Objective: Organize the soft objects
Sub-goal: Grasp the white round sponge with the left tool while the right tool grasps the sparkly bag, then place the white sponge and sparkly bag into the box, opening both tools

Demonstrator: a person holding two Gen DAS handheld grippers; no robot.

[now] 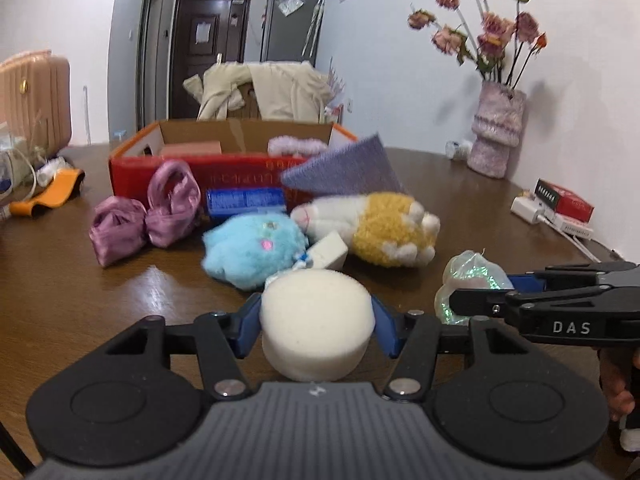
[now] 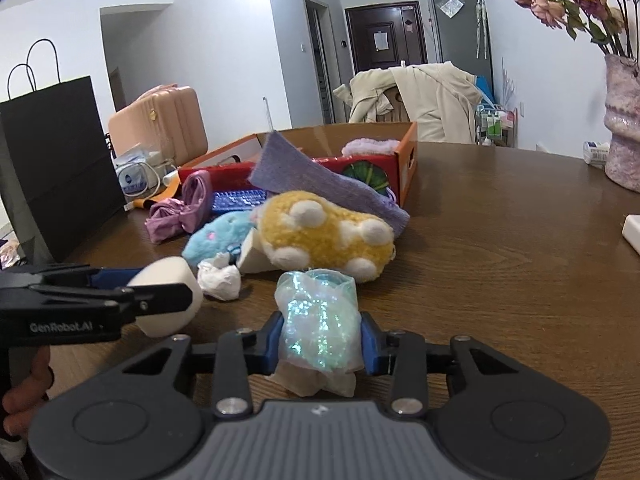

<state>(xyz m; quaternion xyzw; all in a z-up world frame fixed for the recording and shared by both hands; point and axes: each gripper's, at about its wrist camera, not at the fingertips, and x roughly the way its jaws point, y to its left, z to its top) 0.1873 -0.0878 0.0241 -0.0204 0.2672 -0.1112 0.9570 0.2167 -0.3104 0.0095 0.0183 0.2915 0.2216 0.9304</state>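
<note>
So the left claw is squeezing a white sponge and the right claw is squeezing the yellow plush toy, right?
Not quite. The left gripper does hold the white sponge, but the right gripper holds a shiny plastic bag. The right wrist view shows the yellow plush toy lying free on the table.

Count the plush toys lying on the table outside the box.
2: a blue plush left of centre, and a yellow-and-white plush touching it on its right. More could be hidden inside the red box.
</note>
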